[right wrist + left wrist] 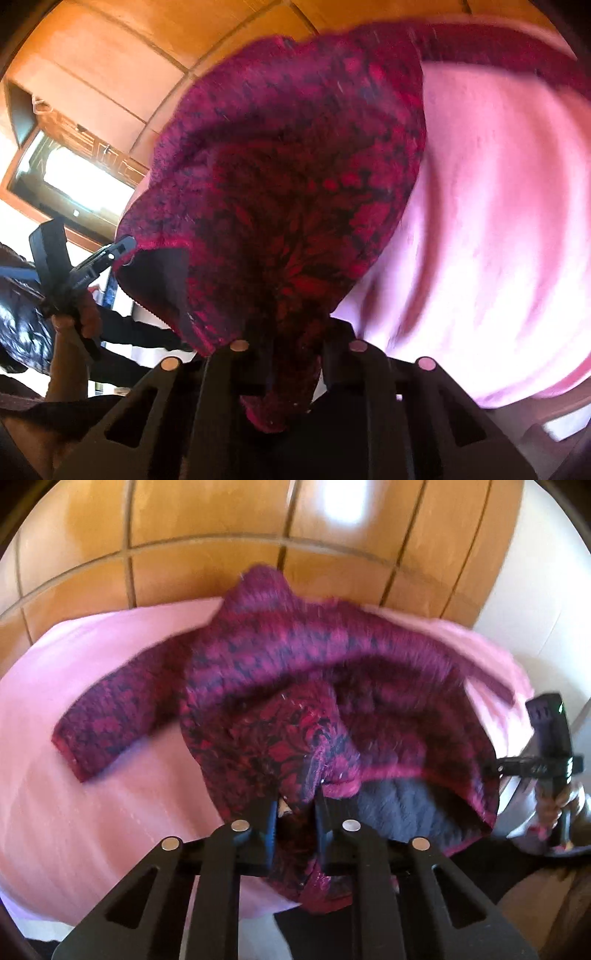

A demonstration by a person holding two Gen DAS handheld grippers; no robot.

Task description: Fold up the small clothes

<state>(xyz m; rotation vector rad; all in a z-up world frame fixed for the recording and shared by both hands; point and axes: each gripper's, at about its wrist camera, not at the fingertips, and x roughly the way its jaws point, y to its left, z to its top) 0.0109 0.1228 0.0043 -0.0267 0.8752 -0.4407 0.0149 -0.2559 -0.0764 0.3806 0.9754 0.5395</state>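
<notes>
Over the pink sheet (92, 701), both tongs (295, 805) (295, 350) clamp the lifted sweater (314, 672), hiding the wooden wardrobe (207, 513).

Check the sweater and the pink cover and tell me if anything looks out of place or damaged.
Nothing looks damaged. The sweater is mid-fold, so it sits bunched: its bottom edge is lifted off the pink cover, pinched by the left gripper and the right gripper, exposing the dark lining. One sleeve lies flat, splayed sideways.
</notes>
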